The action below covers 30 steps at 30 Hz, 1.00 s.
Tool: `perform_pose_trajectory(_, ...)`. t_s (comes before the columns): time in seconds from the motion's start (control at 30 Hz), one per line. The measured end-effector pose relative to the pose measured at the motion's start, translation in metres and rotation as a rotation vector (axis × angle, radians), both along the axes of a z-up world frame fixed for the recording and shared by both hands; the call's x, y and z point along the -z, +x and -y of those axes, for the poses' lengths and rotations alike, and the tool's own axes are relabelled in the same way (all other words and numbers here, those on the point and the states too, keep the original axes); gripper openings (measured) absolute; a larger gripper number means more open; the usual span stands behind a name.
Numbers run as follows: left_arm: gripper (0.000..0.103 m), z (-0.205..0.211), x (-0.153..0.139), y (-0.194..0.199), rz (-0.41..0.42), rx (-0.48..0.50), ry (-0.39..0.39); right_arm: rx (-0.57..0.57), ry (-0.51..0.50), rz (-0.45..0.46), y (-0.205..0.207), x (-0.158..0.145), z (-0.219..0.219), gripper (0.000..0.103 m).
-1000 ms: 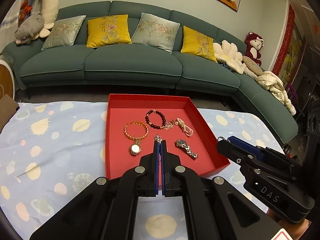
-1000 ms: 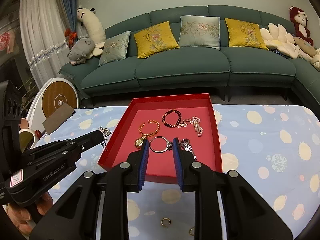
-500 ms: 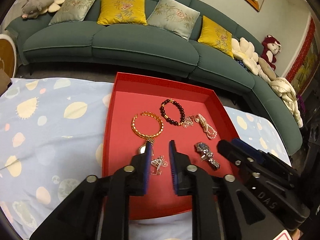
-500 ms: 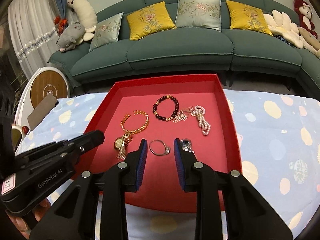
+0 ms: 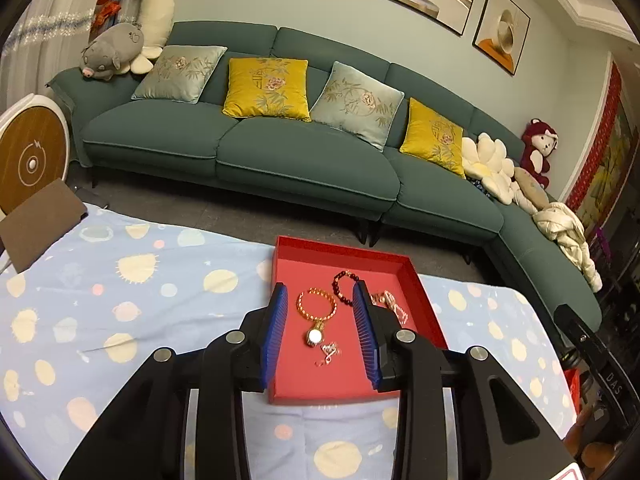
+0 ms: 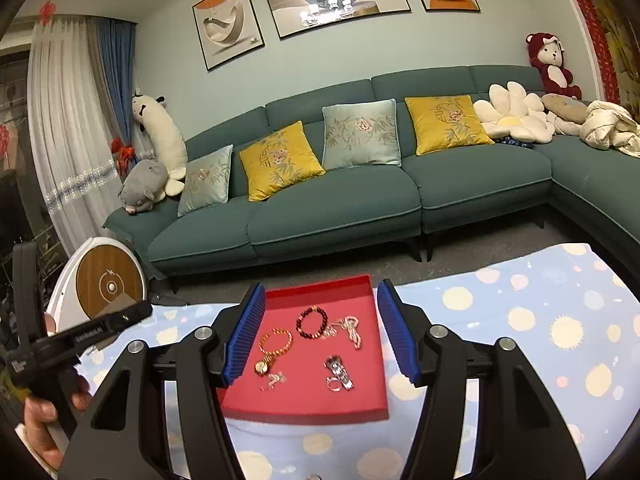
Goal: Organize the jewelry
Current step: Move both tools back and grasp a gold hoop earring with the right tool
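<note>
A red tray [image 5: 344,252] [image 6: 304,410] lies on the spotted blue cloth. It holds a gold bead bracelet [image 5: 317,304] [image 6: 276,342], a dark bead bracelet [image 5: 344,290] [image 6: 311,323], a pearl strand [image 5: 394,306] [image 6: 352,330], a gold watch [image 5: 315,335] [image 6: 262,367], a small silver chain [image 5: 330,352] [image 6: 275,380], and a silver watch with a ring [image 6: 338,372]. My left gripper [image 5: 320,332] is open and empty above the tray's near half. My right gripper [image 6: 320,332] is wide open and empty, raised above the tray.
A green sofa [image 5: 280,148] with cushions stands beyond the table. A brown card [image 5: 40,220] lies at the cloth's far left. A round wooden disc [image 6: 109,286] stands on the left. A small ring [image 6: 312,477] lies on the cloth at the near edge.
My left gripper opened and let the silver chain fall into the tray. Both grippers opened wider and lifted up and back from the tray. The ring now lies by the silver watch.
</note>
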State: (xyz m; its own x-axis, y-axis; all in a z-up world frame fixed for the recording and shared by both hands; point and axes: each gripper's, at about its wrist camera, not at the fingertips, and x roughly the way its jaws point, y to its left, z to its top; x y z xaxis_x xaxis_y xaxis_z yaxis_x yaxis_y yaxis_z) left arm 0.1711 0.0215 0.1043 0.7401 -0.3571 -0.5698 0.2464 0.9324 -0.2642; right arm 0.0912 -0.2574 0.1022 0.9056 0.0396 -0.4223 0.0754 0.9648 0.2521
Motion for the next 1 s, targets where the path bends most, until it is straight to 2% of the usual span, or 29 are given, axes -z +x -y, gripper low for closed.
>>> perform_pose_trajectory(0.1, 0.035, -0.001, 0.011, -0.026, -0.012, 0.005, 0.057, -0.012, -0.023, -0.056, -0.018, 0.012, 0.005, 0.056)
perform_pose_trajectory(0.3, 0.035, 0.002, 0.052, -0.058, -0.116, 0.024, 0.083, -0.038, -0.026, -0.182, -0.052, 0.054, 0.009, 0.056)
perform_pose_trajectory(0.5, 0.035, 0.022, 0.077, -0.068, -0.133, 0.074, 0.123, -0.1, -0.074, -0.315, -0.054, 0.105, -0.008, 0.055)
perform_pose_trajectory(0.63, 0.035, 0.027, 0.089, -0.07, -0.133, 0.09, 0.138, -0.119, -0.067, -0.383, -0.047, 0.132, -0.013, 0.052)
perform_pose_trajectory(0.8, 0.035, 0.028, 0.1, -0.066, -0.16, 0.09, 0.142, -0.136, -0.095, -0.435, -0.037, 0.158, -0.024, 0.047)
perform_pose_trajectory(1.0, 0.035, 0.031, 0.105, -0.066, -0.167, 0.099, 0.149, -0.144, -0.121, -0.446, -0.025, 0.167, -0.03, 0.037)
